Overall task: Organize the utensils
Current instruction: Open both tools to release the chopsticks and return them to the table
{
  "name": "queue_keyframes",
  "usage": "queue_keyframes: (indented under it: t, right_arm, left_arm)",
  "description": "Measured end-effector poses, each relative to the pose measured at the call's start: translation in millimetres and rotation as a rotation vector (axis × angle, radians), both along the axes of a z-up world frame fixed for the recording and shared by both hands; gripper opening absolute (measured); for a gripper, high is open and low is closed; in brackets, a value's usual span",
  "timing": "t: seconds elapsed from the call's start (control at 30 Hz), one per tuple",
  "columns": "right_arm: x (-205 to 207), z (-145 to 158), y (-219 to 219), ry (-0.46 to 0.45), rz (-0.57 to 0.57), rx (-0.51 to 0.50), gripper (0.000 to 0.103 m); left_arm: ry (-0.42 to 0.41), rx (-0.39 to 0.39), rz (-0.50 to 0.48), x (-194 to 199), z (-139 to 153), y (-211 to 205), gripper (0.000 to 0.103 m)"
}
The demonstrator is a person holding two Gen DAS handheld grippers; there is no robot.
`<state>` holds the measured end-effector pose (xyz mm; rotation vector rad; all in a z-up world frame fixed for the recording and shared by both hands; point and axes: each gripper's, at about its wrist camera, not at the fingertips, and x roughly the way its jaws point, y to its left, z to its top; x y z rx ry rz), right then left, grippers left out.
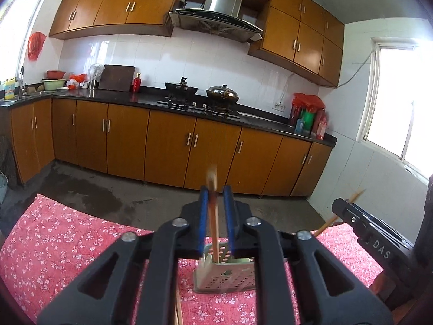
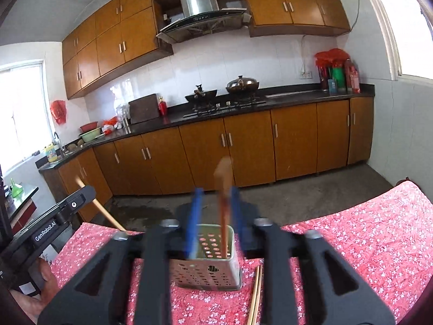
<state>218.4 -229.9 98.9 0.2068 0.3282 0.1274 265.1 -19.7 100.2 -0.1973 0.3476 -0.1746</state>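
Tongs point(image 1: 215, 192) astride chopstick point(image 1: 213, 224) in holder point(image 1: 227, 279)

Chopstick point(image 2: 224, 189) top motion-blurred, loose chopsticks point(image 2: 255, 295) cut off by bottom edge

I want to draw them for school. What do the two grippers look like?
Both are black, with wide triangular cut-outs, round silver bolts and two thin blue pads. The left gripper reads "GenRobot.AI" in white on its side; the right gripper shows "DAS".

Holder point(image 2: 208, 270): on the desk point(image 2: 365, 238), centre.
Chopstick point(image 2: 224, 233): upright inside holder.
Loose chopsticks point(image 2: 255, 295): on desk, right of holder.
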Motion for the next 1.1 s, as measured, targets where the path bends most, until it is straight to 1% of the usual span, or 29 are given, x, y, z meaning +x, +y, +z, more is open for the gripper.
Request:
queue_keyframes:
  t: [0.07, 0.17, 0.2, 0.27, 0.3, 0.37, 0.43, 0.47, 0.5, 0.57, 0.6, 0.63, 0.67, 0.7, 0.73, 0.8, 0.87, 0.97, 1.03, 1.1]
  right_arm:
    - [-5, 2, -2, -0.016, -0.010, -0.004, 0.037]
    - [-16, 11, -10, -0.049, -0.033, 0.004, 0.037]
    - [-23, 16, -16, -0.069, -0.049, 0.009, 0.037]
    - [-34, 20, -28, -0.089, -0.084, 0.014, 0.038]
    - [-40, 20, -36, -0.093, -0.107, 0.014, 0.039]
    - [-48, 15, -51, -0.073, -0.158, 0.006, 0.039]
    - [-51, 1, -64, -0.013, -0.198, -0.008, 0.039]
    - [-49, -9, -70, 0.029, -0.213, -0.019, 0.039]
    - [-45, -28, -77, 0.102, -0.221, -0.033, 0.039]
    - [-38, -58, -83, 0.213, -0.214, -0.038, 0.035]
    - [-33, -83, -85, 0.303, -0.187, -0.024, 0.029]
    - [-31, -99, -85, 0.354, -0.160, -0.006, 0.023]
    - [-29, -117, -83, 0.408, -0.127, 0.012, 0.022]
    - [-29, -129, -79, 0.439, -0.106, 0.019, 0.020]
    - [-30, -143, -73, 0.474, -0.081, 0.021, 0.020]
    - [-33, -161, -62, 0.506, -0.049, 0.006, 0.020]
    - [-36, -176, -50, 0.534, -0.018, -0.015, 0.020]
    - [-37, -190, -36, 0.556, -0.009, -0.063, 0.020]
    - [-38, -197, -31, 0.568, -0.024, -0.094, 0.019]
    - [-39, -199, -31, 0.565, -0.024, -0.089, 0.019]
  left_arm:
    - [-0.012, -0.006, 0.006, -5, 3, 0, 0.025]
    - [-0.034, -0.029, 0.021, -16, 11, 10, 0.030]
    - [-0.045, -0.044, 0.029, -22, 15, 16, 0.032]
    - [-0.057, -0.079, 0.046, -36, 22, 31, 0.038]
    - [-0.057, -0.099, 0.052, -43, 24, 39, 0.039]
    - [-0.052, -0.111, 0.075, -55, 25, 53, 0.040]
    - [-0.034, -0.092, 0.113, -65, 21, 66, 0.041]
    - [-0.014, -0.073, 0.130, -69, 13, 73, 0.041]
    - [0.007, -0.053, 0.141, -72, 5, 78, 0.041]
    - [0.083, 0.007, 0.174, -71, -21, 85, 0.041]
    - [0.132, 0.023, 0.175, -68, -35, 89, 0.041]
    - [0.178, 0.030, 0.168, -66, -48, 93, 0.041]
    - [0.222, 0.036, 0.159, -66, -62, 95, 0.041]
    - [0.276, 0.045, 0.151, -65, -79, 96, 0.041]
    - [0.308, 0.050, 0.143, -66, -91, 96, 0.041]
    - [0.370, 0.055, 0.114, -70, -116, 92, 0.039]
    - [0.402, 0.055, 0.092, -76, -135, 89, 0.038]
    - [0.446, 0.051, 0.056, -81, -153, 80, 0.038]
    - [0.471, 0.055, 0.041, -82, -165, 73, 0.038]
    - [0.494, 0.063, 0.028, -85, -175, 67, 0.036]
